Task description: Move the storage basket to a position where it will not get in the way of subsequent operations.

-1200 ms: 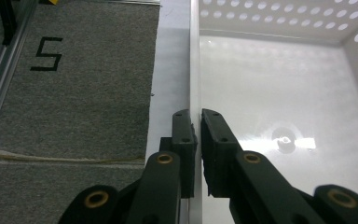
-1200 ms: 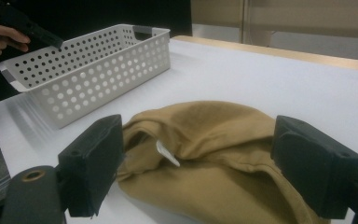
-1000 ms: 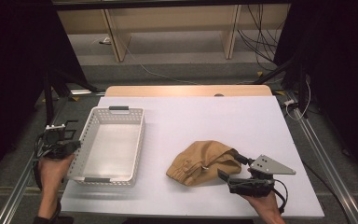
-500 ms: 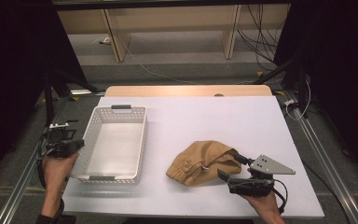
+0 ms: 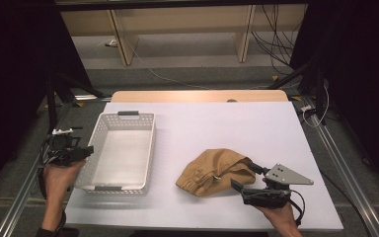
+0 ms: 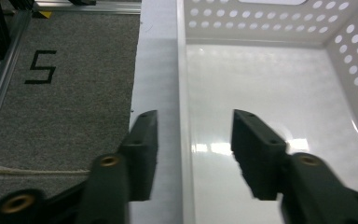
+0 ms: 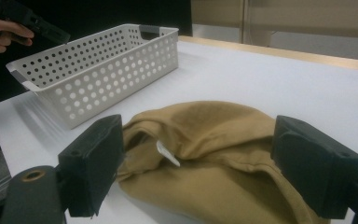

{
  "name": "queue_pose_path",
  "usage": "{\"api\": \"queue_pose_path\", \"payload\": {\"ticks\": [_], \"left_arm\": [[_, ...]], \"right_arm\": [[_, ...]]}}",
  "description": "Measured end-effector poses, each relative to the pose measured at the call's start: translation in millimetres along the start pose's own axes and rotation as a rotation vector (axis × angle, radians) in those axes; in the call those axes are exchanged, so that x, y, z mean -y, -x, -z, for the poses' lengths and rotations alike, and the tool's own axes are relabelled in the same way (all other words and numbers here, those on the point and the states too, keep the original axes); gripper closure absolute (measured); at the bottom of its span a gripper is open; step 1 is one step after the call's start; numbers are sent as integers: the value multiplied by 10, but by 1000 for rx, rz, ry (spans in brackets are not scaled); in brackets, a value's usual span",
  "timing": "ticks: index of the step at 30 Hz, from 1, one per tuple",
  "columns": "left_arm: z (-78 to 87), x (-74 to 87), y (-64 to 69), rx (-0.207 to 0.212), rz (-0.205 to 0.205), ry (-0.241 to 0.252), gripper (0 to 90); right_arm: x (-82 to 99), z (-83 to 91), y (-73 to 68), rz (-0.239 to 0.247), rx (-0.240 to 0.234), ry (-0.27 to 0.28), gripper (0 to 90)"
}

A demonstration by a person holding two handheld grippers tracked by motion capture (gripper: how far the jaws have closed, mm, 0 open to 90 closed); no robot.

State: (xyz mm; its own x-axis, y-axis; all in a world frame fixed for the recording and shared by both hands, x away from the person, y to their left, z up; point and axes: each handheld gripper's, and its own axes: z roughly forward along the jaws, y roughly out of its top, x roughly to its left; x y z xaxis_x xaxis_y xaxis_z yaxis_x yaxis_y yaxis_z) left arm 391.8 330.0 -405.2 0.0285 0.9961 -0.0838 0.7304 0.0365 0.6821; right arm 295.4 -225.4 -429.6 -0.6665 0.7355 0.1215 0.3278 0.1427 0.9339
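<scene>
Table: white top, with a strip of bare wood showing along the far edge. On it, left side: white perforated basket, long axis running away from the person, grey handle grips at both short ends, standing just inside the left edge. On it, right of centre toward the near edge: crumpled tan cloth with a small white tag, well apart from the basket.

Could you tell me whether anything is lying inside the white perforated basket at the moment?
Nothing is visible inside the white basket: its glossy floor looks bare in the high view and the left gripper view. Its near end, below the black fingers, is out of frame there. The tan garment lies on the table beside it.
</scene>
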Motion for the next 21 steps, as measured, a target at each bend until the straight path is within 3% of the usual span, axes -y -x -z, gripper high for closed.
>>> {"api": "queue_pose_path", "payload": {"ticks": [8,17,21], "left_arm": [[113,-88,177,62,-27,38,253],[193,-138,346,182,-20,84,187],[197,-140,401,206,-26,86,179]], "right_arm": [[-1,1,11,1,2,-3,183],[3,0,9,0,3,0,183],[2,0,10,1,4,-1,183]]}}
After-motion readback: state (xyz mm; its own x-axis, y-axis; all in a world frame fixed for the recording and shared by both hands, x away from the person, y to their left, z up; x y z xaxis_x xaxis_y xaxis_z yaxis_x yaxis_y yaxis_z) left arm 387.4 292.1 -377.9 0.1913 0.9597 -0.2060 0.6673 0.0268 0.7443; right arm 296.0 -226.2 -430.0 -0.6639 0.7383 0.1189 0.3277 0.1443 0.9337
